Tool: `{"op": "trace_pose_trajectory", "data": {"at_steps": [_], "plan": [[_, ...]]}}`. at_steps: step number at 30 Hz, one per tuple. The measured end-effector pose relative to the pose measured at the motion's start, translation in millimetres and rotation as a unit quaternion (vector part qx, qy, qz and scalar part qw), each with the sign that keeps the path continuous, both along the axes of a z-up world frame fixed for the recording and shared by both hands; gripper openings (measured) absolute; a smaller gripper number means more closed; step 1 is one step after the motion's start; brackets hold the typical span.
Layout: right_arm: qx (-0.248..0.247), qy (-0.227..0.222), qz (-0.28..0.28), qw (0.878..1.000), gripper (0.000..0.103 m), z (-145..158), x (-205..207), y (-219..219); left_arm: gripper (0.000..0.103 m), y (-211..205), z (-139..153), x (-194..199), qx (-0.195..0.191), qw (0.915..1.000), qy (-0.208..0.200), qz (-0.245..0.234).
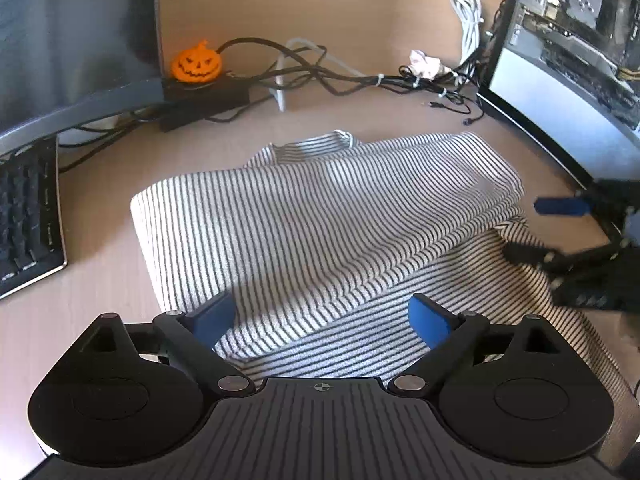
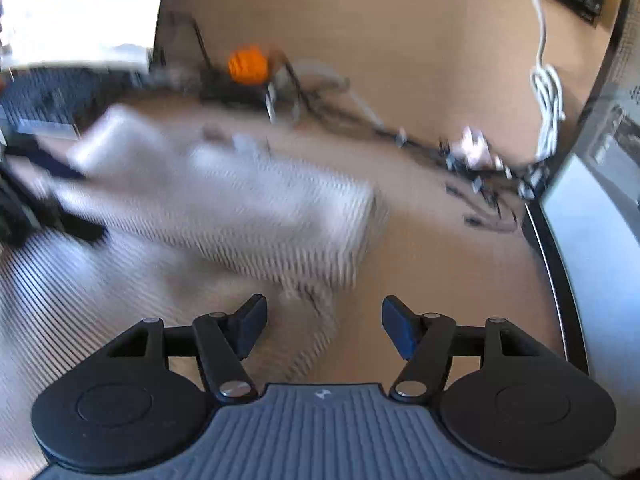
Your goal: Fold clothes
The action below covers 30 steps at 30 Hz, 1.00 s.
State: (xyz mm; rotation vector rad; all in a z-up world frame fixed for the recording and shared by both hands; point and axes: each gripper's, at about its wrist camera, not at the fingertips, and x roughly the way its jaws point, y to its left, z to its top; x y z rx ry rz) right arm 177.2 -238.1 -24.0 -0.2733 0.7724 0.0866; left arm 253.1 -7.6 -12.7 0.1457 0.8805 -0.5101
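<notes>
A black-and-white striped garment [image 1: 320, 216] lies on the tan desk [image 1: 100, 280], with its upper half folded over the lower layer. My left gripper [image 1: 322, 320] is open just above the near edge of the fold, with cloth showing between its blue pads. At the garment's right edge, my right gripper [image 1: 548, 232] has its fingers apart, one blue pad above the cloth edge. The right wrist view is blurred by motion. In it my right gripper [image 2: 326, 328] is open over the garment's [image 2: 248, 208] right corner and grips nothing. The left gripper [image 2: 36, 208] shows dark at the far left.
An orange pumpkin figure [image 1: 197, 62] sits on a black box among tangled cables [image 1: 340, 76] at the back. A keyboard [image 1: 24, 216] lies at the left under a monitor [image 1: 72, 32]. An open computer case [image 1: 568, 60] stands at the right, with a coiled white cable [image 1: 466, 20] beside it.
</notes>
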Motion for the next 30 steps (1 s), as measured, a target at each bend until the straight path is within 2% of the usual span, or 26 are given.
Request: {"op": "trace_pose_trajectory", "data": {"at_steps": [5,8,13,15,16,17,18,21,24,28,30], "plan": [[-0.029,-0.001,-0.02,0.999,0.065,-3,-4,-14,0.096,-14,0,3,-0.016,0.9998,0.004,-0.013],[-0.044,-0.006,-0.026,0.999,0.065,-4,-5,-21,0.096,-26,-1,4,-0.01,0.9998,-0.002,-0.017],[0.042,-0.01,-0.022,0.999,0.064,20,-14,-41,0.096,-17,11,-1,-0.019,0.9998,-0.004,-0.007],[0.074,-0.024,-0.026,0.997,0.049,33,-17,-46,0.096,-10,19,-4,-0.022,0.9996,-0.016,-0.003],[0.087,-0.029,-0.029,0.995,0.037,37,-15,-48,0.096,-8,23,-5,-0.022,0.9995,-0.023,-0.001],[0.102,-0.033,-0.034,0.994,0.032,42,-11,-49,0.096,-6,27,-6,-0.022,0.9993,-0.031,0.002],[0.118,-0.036,-0.038,0.992,0.031,46,-6,-49,0.095,-4,29,-6,-0.021,0.9991,-0.037,0.007],[0.138,-0.047,-0.035,0.989,0.03,49,14,-42,0.079,-2,31,0,-0.019,0.9987,-0.041,0.022],[0.133,-0.032,-0.021,0.99,0.03,37,34,-28,0.079,1,25,5,-0.023,0.9989,-0.024,0.034],[0.083,0.004,-0.02,0.996,0.03,0,46,-21,0.079,8,19,2,-0.011,0.999,-0.016,0.04],[0.092,-0.003,-0.021,0.996,0.03,3,40,-27,0.079,14,21,1,-0.015,0.9986,-0.017,0.047]]}}
